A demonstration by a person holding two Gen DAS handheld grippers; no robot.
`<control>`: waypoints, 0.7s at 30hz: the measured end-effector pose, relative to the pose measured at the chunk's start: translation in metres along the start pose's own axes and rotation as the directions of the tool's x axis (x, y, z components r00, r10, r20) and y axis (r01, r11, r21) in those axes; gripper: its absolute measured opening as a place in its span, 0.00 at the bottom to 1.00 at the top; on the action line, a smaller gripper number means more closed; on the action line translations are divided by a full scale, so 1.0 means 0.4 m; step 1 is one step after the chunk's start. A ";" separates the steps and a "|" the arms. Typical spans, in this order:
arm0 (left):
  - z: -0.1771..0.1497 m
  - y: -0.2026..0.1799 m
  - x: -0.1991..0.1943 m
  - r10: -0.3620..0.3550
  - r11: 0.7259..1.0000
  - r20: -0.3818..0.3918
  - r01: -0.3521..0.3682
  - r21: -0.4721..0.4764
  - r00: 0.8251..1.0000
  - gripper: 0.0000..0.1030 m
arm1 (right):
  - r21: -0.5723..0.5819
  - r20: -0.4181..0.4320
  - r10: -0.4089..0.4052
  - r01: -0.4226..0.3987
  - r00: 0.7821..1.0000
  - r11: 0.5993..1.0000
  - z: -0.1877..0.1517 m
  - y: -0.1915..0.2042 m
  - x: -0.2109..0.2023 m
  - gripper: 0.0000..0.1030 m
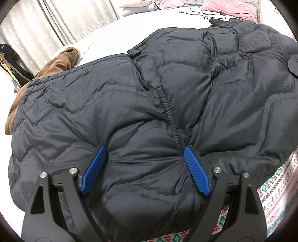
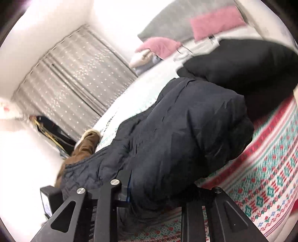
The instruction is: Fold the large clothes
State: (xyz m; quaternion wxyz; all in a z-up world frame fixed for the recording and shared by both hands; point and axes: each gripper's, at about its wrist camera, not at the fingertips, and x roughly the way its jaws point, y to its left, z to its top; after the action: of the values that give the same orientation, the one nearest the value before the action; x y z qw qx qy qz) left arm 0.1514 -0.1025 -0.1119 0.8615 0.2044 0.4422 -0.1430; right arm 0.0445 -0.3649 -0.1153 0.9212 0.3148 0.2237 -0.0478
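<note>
A big dark navy puffer jacket [image 1: 167, 83] lies spread over the bed and fills the left wrist view. My left gripper [image 1: 145, 150] stands wide at its near edge, and both blue pads [image 1: 197, 173] press into a thick puffy fold that puckers between them. In the right wrist view the same jacket [image 2: 186, 121] bulges up from the patterned blanket. My right gripper [image 2: 149, 188] is shut on its near edge. Only a sliver of blue pad shows by the left finger [image 2: 123, 178]. Cloth hides the other finger's tip.
A brown fleece-lined garment [image 1: 61, 61] sticks out from under the jacket at the left. The red, green and white patterned blanket [image 2: 260, 176] covers the bed. Pink pillows [image 1: 232, 7], a thin cable [image 1: 203, 13] and a blurred black bulky shape [image 2: 242, 65] lie beyond. A curtain [image 2: 74, 83] hangs at the left.
</note>
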 end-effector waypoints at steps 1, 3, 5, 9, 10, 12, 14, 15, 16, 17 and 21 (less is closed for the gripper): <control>0.006 0.008 -0.006 -0.016 1.000 -0.002 0.016 -0.007 1.000 0.84 | -0.018 0.005 -0.008 0.008 1.000 1.000 0.007 0.010 -0.001 0.19; 0.021 0.036 -0.021 -0.035 0.999 0.008 0.036 -0.034 0.999 0.84 | -0.029 0.012 -0.021 0.022 1.000 0.999 0.019 0.018 -0.005 0.16; 0.036 0.066 -0.033 -0.023 0.998 0.022 0.025 -0.062 0.999 0.84 | -0.023 0.018 -0.029 0.030 0.999 0.999 0.038 0.019 -0.015 0.15; 0.076 0.099 -0.072 -0.010 0.996 0.075 0.017 -0.084 0.997 0.84 | -0.076 0.067 -0.041 0.046 0.997 0.996 0.046 0.036 -0.059 0.15; 0.086 0.091 -0.076 0.012 0.998 0.086 -0.007 -0.059 0.996 0.84 | -0.096 0.080 -0.035 0.042 0.996 0.995 0.048 0.048 -0.067 0.15; 0.119 0.057 -0.075 0.074 0.997 0.110 -0.077 0.021 0.991 0.84 | -0.129 0.090 -0.026 0.037 0.996 0.991 0.050 0.071 -0.080 0.15; 0.159 0.027 -0.051 0.117 0.987 0.109 -0.128 0.098 0.987 0.84 | -0.157 0.095 -0.025 0.040 0.995 0.987 0.045 0.094 -0.082 0.15; 0.178 0.028 -0.031 0.129 0.983 0.103 -0.141 0.115 0.986 0.84 | -0.164 0.097 -0.025 0.041 0.995 0.986 0.041 0.102 -0.082 0.15; 0.200 0.030 -0.009 0.149 0.981 0.094 -0.159 0.111 0.984 0.84 | -0.165 0.099 -0.025 0.041 0.995 0.985 0.043 0.105 -0.084 0.15; 0.221 0.035 0.013 0.163 0.981 0.088 -0.171 0.093 0.983 0.84 | -0.164 0.100 -0.025 0.041 0.995 0.986 0.043 0.106 -0.085 0.15; 0.233 -0.003 0.113 0.158 0.975 0.010 -0.157 0.157 0.987 0.80 | -0.146 0.093 -0.020 0.033 0.995 0.989 0.044 0.095 -0.075 0.15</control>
State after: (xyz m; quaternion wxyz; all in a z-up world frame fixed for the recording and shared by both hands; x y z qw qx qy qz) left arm 0.2420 -0.1511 -0.1004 0.8507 0.3064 0.4132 -0.1084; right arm 0.0333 -0.3468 -0.0685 0.9504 0.2405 0.1883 -0.0579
